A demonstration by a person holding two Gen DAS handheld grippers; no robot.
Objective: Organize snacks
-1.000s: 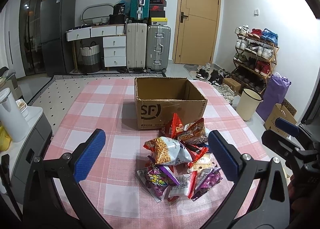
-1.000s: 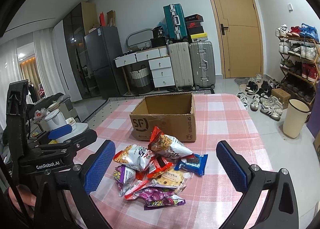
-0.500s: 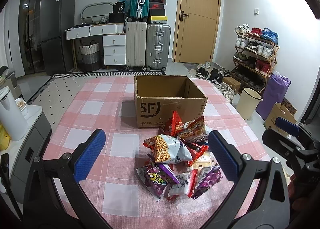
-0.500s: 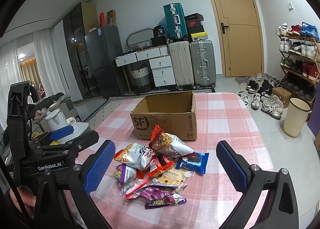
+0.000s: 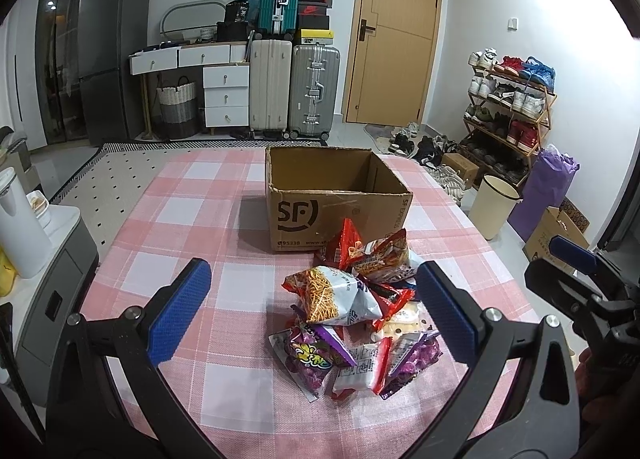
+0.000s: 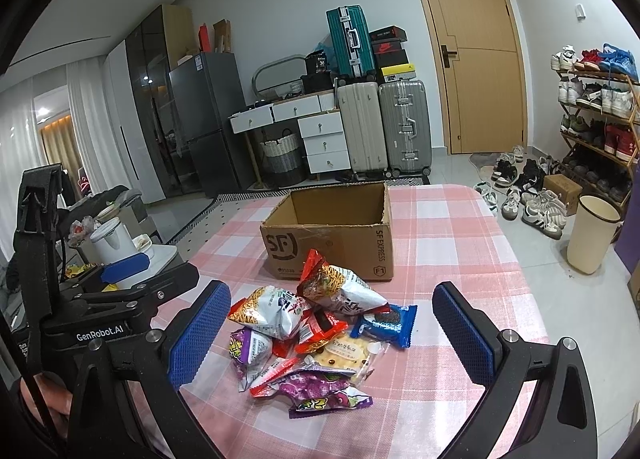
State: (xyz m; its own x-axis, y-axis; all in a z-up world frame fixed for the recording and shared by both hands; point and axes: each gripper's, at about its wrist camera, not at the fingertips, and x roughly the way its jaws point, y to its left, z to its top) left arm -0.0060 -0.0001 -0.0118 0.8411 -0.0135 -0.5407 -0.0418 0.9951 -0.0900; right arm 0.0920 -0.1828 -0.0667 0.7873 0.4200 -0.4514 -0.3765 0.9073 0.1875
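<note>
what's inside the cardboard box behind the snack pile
The cardboard box is open on top, and only bare brown inner walls show. Its front wall hides the floor in both views, so something lying flat inside cannot be ruled out. The snack pile lies outside.

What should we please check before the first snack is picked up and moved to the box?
1. Left tool open and holding nothing: ok.
2. Right tool open and holding nothing: ok.
3. Cardboard box open at the top, nothing seen inside: ok.
4. Snack pile in front of the box and between the fingers of both tools: ok.
5. Top noodle bag free to lift: ok.
6. Blue cookie pack at the pile's edge, unpinned: cannot tell.
</note>
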